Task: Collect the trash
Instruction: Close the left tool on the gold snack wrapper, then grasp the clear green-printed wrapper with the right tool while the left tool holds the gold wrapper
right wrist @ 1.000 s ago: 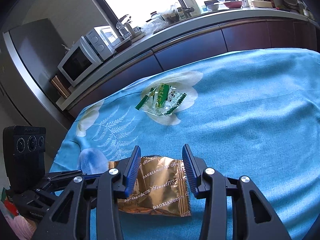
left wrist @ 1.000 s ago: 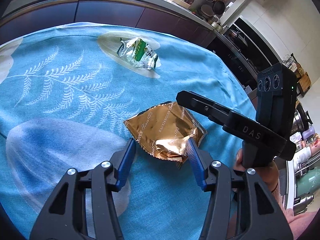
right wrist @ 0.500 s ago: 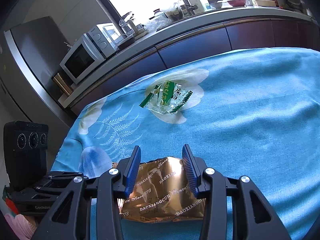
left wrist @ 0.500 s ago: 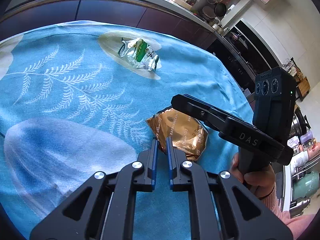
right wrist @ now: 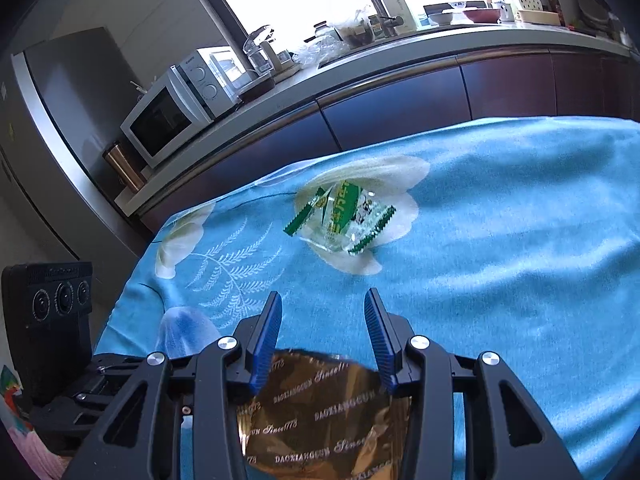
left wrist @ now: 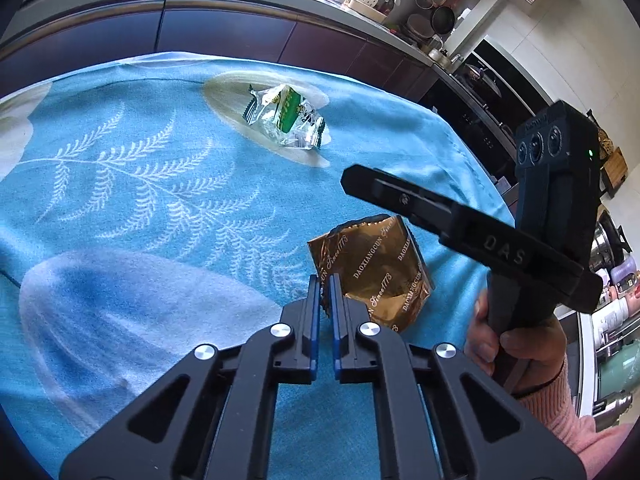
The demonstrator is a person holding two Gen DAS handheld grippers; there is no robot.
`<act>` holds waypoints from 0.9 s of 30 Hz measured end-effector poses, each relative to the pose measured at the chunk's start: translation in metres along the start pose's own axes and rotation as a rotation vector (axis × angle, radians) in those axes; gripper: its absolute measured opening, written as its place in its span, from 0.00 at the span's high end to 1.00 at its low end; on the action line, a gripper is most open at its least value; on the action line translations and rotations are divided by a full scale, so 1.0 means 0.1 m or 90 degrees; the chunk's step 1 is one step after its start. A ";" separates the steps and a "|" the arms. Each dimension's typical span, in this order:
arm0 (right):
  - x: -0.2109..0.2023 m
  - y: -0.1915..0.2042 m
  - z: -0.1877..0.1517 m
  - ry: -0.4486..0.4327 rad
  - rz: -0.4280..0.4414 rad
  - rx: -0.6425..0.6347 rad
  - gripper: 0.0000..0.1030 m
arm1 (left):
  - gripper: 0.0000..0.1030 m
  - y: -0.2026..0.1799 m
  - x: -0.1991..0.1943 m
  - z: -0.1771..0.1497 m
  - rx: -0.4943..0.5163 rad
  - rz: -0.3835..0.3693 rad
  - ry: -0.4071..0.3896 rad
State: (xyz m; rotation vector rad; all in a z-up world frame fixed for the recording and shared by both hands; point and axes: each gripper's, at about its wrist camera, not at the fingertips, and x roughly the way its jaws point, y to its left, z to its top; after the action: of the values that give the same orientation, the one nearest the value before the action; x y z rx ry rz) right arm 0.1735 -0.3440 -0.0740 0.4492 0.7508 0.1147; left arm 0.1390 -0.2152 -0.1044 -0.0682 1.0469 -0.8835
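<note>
Left gripper [left wrist: 325,294] pinches the gold wrapper [left wrist: 372,268]; right gripper [right wrist: 323,334] gapes.

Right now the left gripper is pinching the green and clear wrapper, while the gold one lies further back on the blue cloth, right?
Swapped. The left wrist view shows the left gripper shut on the gold wrapper; the green and clear wrapper lies further back on the blue cloth.
</note>
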 end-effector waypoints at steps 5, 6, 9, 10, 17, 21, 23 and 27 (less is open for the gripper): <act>0.18 -0.02 0.29 -0.006 -0.026 -0.007 0.59 | 0.96 0.06 -0.20 -0.02 0.006 0.016 -0.021; 0.24 -0.03 0.33 -0.003 -0.030 -0.008 0.58 | 0.96 0.09 -0.25 -0.03 0.005 0.021 -0.025; 0.39 -0.08 0.43 0.009 -0.054 -0.008 0.56 | 0.96 0.20 -0.39 -0.05 -0.004 0.029 -0.038; 0.43 -0.10 0.44 0.011 -0.060 -0.004 0.55 | 0.96 0.24 -0.44 -0.05 -0.009 0.031 -0.042; 0.60 -0.17 0.47 0.029 -0.079 0.012 0.56 | 0.96 0.45 -0.71 -0.13 -0.034 0.047 -0.066; 0.61 -0.15 0.44 0.030 -0.080 0.008 0.65 | 0.96 0.53 -0.84 -0.20 -0.045 0.052 -0.078; 0.57 -0.15 0.44 0.024 -0.077 0.009 0.71 | 0.96 0.54 -0.90 -0.23 -0.047 0.059 -0.084; 0.47 -0.07 0.40 0.012 -0.054 0.006 0.71 | 0.97 0.57 -1.04 -0.26 -0.049 0.070 -0.100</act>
State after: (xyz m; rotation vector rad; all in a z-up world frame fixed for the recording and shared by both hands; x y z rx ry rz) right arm 0.2345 -0.3524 -0.0807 0.4243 0.7880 0.0362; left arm 0.1320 -0.0995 -0.0687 -0.1408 0.9286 -0.7269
